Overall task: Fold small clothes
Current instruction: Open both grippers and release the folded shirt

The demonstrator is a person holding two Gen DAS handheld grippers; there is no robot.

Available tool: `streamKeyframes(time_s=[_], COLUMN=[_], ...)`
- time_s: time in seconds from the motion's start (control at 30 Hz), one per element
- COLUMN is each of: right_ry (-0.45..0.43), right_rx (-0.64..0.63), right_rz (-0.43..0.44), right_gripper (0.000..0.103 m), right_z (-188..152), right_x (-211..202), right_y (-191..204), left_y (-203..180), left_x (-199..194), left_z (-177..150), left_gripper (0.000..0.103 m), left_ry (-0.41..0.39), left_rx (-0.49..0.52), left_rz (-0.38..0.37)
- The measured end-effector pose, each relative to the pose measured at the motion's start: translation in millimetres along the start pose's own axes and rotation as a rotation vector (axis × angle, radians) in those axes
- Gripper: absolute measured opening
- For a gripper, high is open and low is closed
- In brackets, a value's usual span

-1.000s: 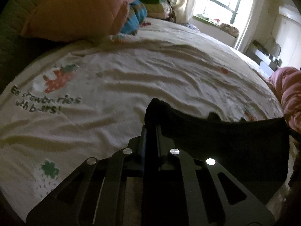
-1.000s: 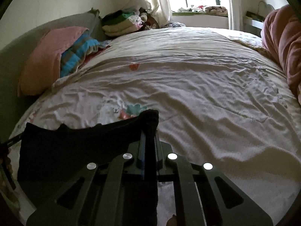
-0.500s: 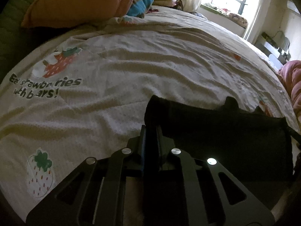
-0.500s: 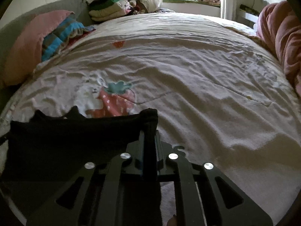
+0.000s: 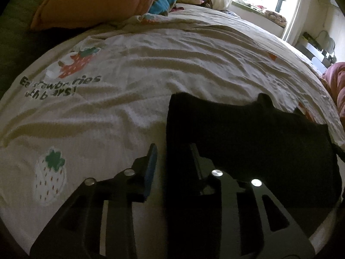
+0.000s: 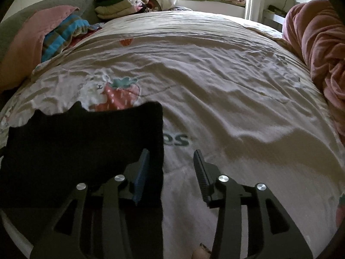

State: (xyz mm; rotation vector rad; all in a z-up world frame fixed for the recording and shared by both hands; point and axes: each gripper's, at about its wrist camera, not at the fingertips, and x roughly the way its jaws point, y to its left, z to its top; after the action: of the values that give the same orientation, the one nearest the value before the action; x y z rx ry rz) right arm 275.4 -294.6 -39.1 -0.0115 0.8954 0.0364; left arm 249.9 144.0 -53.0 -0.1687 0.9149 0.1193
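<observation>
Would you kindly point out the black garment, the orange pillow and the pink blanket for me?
black garment (image 5: 248,129), left wrist view, middle of the dark cloth.
orange pillow (image 5: 90,2), left wrist view, its broad face.
pink blanket (image 6: 319,43), right wrist view, bunched folds.

Black fabric garment (image 5: 248,140) lies on the white strawberry-print bedspread (image 5: 151,64) at its near edge. Orange quilted pillow (image 5: 90,0) at the far left corner; pink bundled blanket (image 6: 319,49) along the right edge; folded clothes pile (image 6: 120,4) at the far edge.
</observation>
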Motion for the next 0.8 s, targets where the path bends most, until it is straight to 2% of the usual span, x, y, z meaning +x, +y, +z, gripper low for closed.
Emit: streamKeyframes(time_s=[0.2,0.43,0.5,0.63,0.8], right_ry=[0.008,0.014,0.002,-0.032,-0.052], right_rx=[0.012,0.012,0.001,-0.031,-0.048], right_rz=[0.011,0.025,0.033,0.06,0.097], right_gripper=[0.054,0.056,0.062,0.072,0.086], right_z=[-21.9,-48.4,-54.4,-68.3,-80.2], right_x=[-18.4,-43.0,-53.8,-79.0,-101.1], right_y=[-4.7,-5.8,-4.2,4.7,15.8], left_y=[2.6,7.9,9.3,12.2,10.7], left_x=[-10.3,-28.8,-34.8,-49.6,-70.3], left_z=[-18.7,-37.6,-43.1,-51.2,-58.4], left_gripper=[0.036,0.045,0.048,0.066,0.081], left_ry=[0.006,0.016,0.016,0.008,-0.009], left_rx=[-0.006,0.002,0.001,-0.011,-0.015], left_rz=[0.005,0.007,0.001,-0.012,-0.036])
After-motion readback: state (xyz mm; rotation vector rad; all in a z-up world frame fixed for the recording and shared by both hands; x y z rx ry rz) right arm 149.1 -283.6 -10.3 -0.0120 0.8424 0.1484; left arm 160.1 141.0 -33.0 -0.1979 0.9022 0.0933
